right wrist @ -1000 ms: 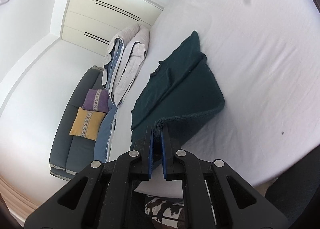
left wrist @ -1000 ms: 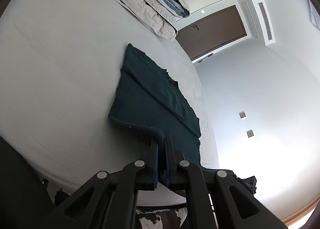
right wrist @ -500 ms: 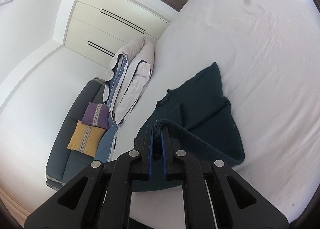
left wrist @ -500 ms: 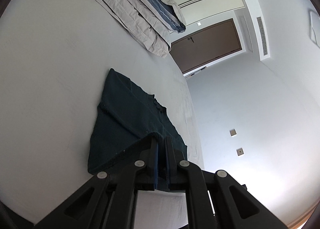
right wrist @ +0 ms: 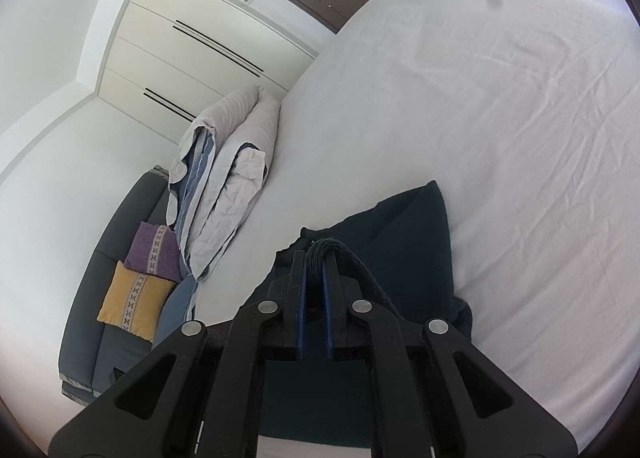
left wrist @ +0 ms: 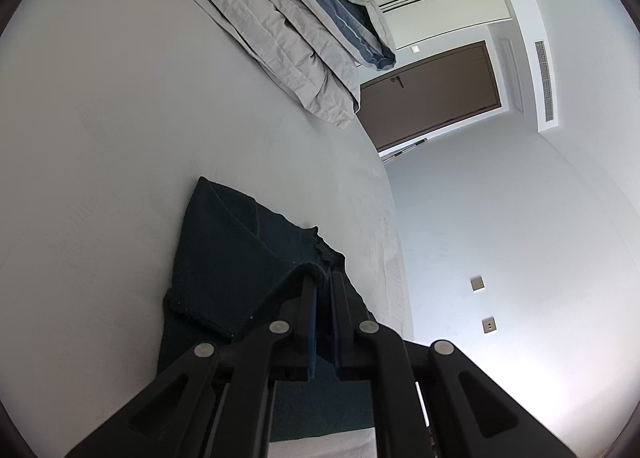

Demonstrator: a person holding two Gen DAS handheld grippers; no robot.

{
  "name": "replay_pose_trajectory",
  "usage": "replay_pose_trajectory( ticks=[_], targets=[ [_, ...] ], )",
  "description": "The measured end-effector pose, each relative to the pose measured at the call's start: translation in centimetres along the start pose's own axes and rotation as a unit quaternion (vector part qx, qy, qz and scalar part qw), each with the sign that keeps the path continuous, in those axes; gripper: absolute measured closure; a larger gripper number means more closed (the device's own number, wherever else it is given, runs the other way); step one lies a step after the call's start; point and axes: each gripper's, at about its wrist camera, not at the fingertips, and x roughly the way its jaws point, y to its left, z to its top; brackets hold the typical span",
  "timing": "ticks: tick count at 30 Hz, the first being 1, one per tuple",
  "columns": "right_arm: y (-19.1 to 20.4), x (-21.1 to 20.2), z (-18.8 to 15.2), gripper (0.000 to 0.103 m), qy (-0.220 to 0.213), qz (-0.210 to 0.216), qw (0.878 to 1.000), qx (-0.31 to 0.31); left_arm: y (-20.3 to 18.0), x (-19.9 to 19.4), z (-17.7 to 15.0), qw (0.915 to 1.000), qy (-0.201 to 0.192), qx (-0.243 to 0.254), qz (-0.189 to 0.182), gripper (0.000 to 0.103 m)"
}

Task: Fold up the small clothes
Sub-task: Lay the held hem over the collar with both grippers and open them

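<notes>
A dark green knit garment point(left wrist: 224, 250) lies partly folded on the white bed point(left wrist: 100, 137). My left gripper point(left wrist: 322, 278) is shut on one corner of its near hem and holds it lifted over the rest of the cloth. My right gripper point(right wrist: 316, 254) is shut on the other hem corner, a thick bunched fold point(right wrist: 326, 248), also raised above the garment point(right wrist: 416, 242). The far part of the garment lies flat on the sheet point(right wrist: 500, 137). The part under the grippers is hidden.
A folded grey and blue duvet point(left wrist: 288, 17) lies at the head of the bed, also in the right wrist view point(right wrist: 228, 177). A dark sofa with purple point(right wrist: 154, 252) and yellow point(right wrist: 134, 298) cushions stands beside the bed. A brown door point(left wrist: 432, 93) and a white wardrobe point(right wrist: 200, 45) are behind.
Both grippers have carried the near hem forward over the garment toward its far end. The visible flat part of the garment has become shorter.
</notes>
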Motion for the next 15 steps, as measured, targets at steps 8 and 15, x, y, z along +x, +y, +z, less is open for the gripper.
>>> replay_pose_trajectory(
  ticks=[8,15],
  targets=[
    [-0.9,7.1,2.9,0.097,0.002,-0.031,0.999,0.008,1.6,5.6,4.0,0.9996,0.007,-0.017,0.022,0.096],
    [-2.2,13.6,5.7,0.097,0.013,-0.069,0.998,0.007,3.4,10.6,6.6,0.9978,0.015,-0.031,0.057,0.096]
  ],
)
